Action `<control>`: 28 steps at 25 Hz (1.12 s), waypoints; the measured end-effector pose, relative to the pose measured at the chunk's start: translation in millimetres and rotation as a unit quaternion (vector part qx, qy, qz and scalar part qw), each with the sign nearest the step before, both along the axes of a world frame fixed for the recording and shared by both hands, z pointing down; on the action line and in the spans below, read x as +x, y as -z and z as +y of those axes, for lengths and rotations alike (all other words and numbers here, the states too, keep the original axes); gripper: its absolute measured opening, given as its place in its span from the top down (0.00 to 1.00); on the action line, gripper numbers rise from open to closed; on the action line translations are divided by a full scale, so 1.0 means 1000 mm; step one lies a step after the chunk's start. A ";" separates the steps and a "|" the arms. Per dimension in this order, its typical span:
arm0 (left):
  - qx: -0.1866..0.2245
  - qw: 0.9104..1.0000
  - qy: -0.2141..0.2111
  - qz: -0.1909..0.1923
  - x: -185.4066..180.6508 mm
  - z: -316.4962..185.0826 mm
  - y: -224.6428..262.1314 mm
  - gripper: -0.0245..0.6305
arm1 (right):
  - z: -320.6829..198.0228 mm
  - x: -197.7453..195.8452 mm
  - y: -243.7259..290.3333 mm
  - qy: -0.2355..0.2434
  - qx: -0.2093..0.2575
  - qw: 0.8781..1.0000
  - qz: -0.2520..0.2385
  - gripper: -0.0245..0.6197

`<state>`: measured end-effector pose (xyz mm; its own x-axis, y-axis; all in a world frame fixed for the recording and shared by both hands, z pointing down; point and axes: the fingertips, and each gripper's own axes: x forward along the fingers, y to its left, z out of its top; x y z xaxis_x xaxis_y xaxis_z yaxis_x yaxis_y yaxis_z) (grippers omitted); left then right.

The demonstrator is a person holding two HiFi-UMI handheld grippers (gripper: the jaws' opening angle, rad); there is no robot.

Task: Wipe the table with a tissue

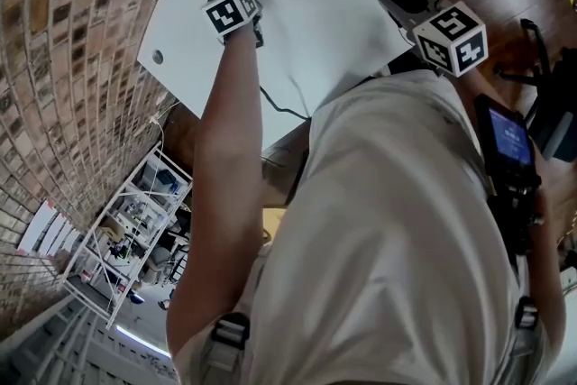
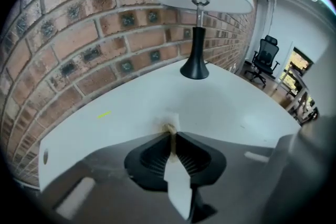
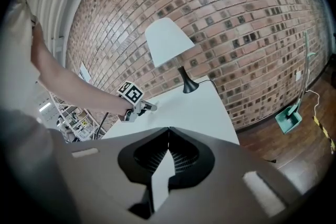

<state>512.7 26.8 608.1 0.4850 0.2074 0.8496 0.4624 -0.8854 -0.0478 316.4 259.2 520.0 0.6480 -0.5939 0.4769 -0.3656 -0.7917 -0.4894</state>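
brick wall (image 2: 79, 44) runs behind a white desk (image 2: 247, 107); a white-shaded lamp on a black foot (image 2: 195, 60) stands at the far end. left tool (image 2: 171, 134) points down at the desk near the wall, jaws pinched narrow on a small crumpled white tissue (image 2: 169, 124) that pokes out at the tips, against the desk top. right tool (image 3: 168, 130) hangs by the desk's edge, well apart from the left one, jaws together, nothing between them.
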 end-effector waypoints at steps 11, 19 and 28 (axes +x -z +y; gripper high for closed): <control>0.034 0.999 -0.022 0.017 0.011 0.002 -0.004 0.90 | 0.030 -0.004 -0.004 -0.029 -0.004 1.000 -0.009 0.95; 0.102 0.983 -0.154 0.006 -0.005 0.036 -0.018 0.90 | 0.034 -0.003 -0.008 -0.035 0.000 0.999 -0.012 0.95; 0.025 0.968 -0.247 -0.024 -0.053 0.086 -0.019 0.90 | 0.024 0.007 -0.005 -0.025 0.007 1.000 -0.006 0.95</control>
<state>459.5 112.8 627.2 0.2965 0.3629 0.8834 0.8318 -0.5526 -0.0522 323.1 283.4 525.2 0.6708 -0.5677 0.4772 -0.3198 -0.8020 -0.5046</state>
